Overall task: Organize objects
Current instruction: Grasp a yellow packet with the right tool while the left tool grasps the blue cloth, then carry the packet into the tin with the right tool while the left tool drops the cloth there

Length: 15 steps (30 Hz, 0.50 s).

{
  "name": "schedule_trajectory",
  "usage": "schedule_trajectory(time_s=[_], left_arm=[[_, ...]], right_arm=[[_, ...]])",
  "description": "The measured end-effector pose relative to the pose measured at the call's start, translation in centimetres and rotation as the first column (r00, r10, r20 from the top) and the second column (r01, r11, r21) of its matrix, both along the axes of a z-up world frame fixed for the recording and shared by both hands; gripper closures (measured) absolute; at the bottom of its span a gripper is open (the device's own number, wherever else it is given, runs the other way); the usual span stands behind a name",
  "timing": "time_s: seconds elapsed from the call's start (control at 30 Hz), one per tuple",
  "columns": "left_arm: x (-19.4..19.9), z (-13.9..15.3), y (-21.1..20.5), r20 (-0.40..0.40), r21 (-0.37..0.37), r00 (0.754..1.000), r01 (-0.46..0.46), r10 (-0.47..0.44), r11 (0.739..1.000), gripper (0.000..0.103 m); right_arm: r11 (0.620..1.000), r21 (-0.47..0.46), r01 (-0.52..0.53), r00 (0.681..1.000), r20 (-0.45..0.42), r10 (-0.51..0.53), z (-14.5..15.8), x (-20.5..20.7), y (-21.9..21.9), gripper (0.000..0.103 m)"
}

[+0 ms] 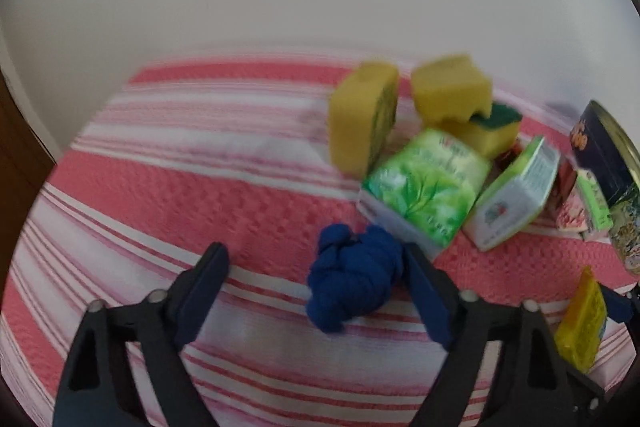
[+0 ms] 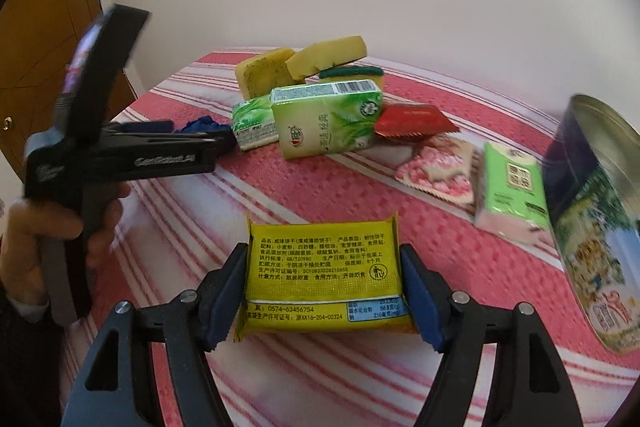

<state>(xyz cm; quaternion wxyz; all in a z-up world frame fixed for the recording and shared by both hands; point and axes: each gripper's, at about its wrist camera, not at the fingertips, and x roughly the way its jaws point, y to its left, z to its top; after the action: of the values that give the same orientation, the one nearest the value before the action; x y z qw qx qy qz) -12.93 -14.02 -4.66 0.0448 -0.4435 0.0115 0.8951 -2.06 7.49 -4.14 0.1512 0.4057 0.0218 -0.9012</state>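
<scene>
A crumpled blue cloth (image 1: 352, 279) lies on the pink and white striped tablecloth (image 1: 160, 187). My left gripper (image 1: 314, 253) stands open around it: the cloth touches the right finger (image 1: 424, 291), while the left finger is well apart from it. My right gripper (image 2: 322, 259) is shut on a yellow biscuit packet (image 2: 324, 267), with both pads pressing its sides. That packet (image 1: 582, 323) also shows at the right edge of the left wrist view. In the right wrist view a hand (image 2: 40, 235) holds the left gripper (image 2: 196, 135) over the blue cloth (image 2: 200, 125).
Yellow sponges (image 2: 272, 73), two green tissue packs (image 2: 328, 119), a red packet (image 2: 412, 121), a pink snack packet (image 2: 440, 167) and a small green tissue pack (image 2: 512, 195) crowd the far side. A tall tin (image 2: 596, 227) stands at right. A white wall lies behind, a wooden door (image 2: 40, 67) at left.
</scene>
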Motion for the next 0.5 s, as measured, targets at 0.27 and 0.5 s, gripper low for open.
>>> schedule_trajectory(time_s=[0.27, 0.5], left_arm=[[0.6, 0.5, -1.9, -0.032, 0.096, 0.999, -0.03, 0.033, 0.995, 0.072], [2.9, 2.6, -3.4, -0.183, 0.167, 0.977, -0.082, 0.112, 0.982, 0.072]], right_arm=[[0.998, -0.036, 0.054, 0.998, -0.027, -0.055, -0.2, -1.0, -0.3, 0.028], [0.993, -0.061, 0.097, 0.987, -0.126, -0.104, 1.5, -0.4, 0.8, 0.028]])
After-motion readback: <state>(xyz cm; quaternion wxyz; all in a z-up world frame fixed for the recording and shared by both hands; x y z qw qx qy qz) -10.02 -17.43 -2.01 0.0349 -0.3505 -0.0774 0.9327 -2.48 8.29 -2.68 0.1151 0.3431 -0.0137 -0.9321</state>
